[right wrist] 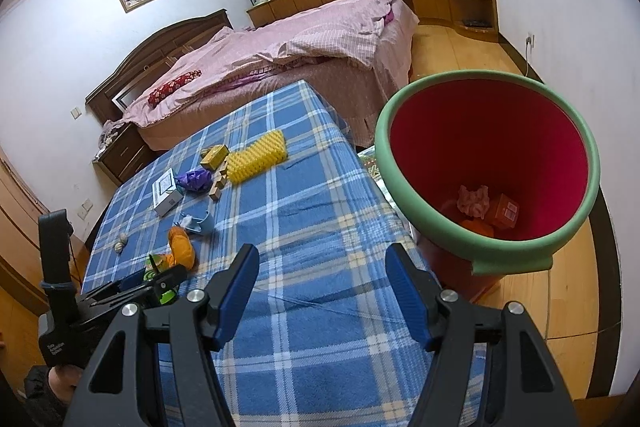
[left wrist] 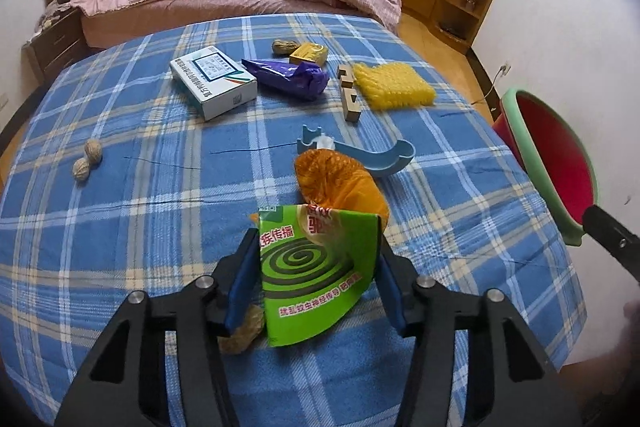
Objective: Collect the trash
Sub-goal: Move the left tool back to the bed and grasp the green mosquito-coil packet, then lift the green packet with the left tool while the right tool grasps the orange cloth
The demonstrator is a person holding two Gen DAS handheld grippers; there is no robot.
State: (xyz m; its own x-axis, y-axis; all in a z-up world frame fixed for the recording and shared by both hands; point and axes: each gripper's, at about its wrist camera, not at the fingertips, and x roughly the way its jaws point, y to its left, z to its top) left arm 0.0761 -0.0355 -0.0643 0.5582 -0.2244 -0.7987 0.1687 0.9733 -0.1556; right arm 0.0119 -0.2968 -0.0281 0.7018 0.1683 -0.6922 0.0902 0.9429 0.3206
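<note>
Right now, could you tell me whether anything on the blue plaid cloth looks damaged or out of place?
Yes: the green cardboard mosquito-coil box between the left tongs is torn open and flattened, lying beside a crumpled orange plastic bag.

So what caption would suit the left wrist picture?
Left tool straddling a green mosquito-coil box on a blue plaid cloth, other clutter beyond.

The left gripper [left wrist: 318,259] angles down, its blue pads [left wrist: 244,287] closing around a green wrapper [left wrist: 316,267], while the right gripper [right wrist: 322,291] hovers at the near right, jaws apart and empty.
</note>
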